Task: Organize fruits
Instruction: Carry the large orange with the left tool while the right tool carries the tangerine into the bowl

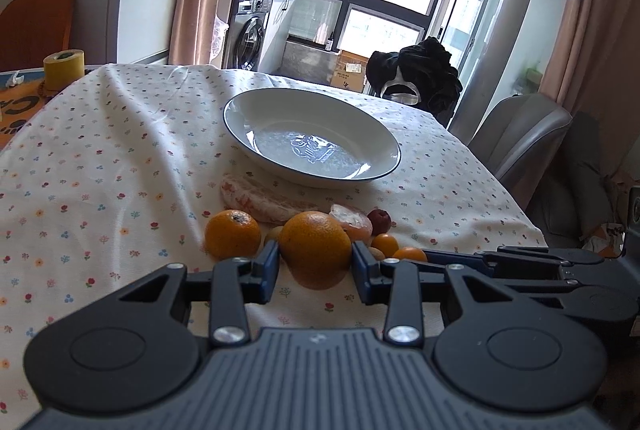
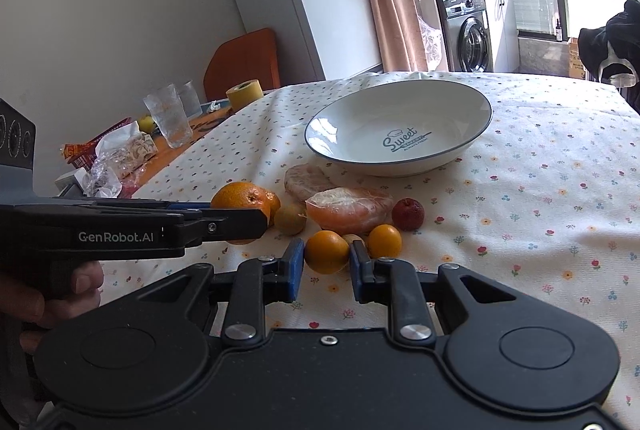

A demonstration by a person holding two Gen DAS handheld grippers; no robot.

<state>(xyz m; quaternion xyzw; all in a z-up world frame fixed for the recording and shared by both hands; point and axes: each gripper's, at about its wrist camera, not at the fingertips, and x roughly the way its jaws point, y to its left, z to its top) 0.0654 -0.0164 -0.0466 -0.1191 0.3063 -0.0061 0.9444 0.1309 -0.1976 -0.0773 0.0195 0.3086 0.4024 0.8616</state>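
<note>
In front of the empty white plate (image 2: 400, 134), on the flowered tablecloth (image 2: 540, 230), lies a cluster of fruit: two large oranges, two small oranges, two wrapped peeled citrus pieces (image 2: 348, 208), two greenish-brown fruits, only one (image 2: 290, 219) in full sight, and one red fruit (image 2: 407, 214). The left gripper (image 1: 315, 266) has its blue pads pressed on either side of one large orange (image 1: 316, 248), nearest of the cluster to it. The right gripper (image 2: 326, 264) is closed about one small orange (image 2: 326, 252); the other small orange (image 2: 384, 241) sits just beside it. The second large orange (image 1: 233, 234) rests farther from the plate's centre line, by the left gripper. Two glasses (image 2: 170, 118) and one yellow tape roll (image 2: 244, 94) stand beyond the cloth's edge.
</note>
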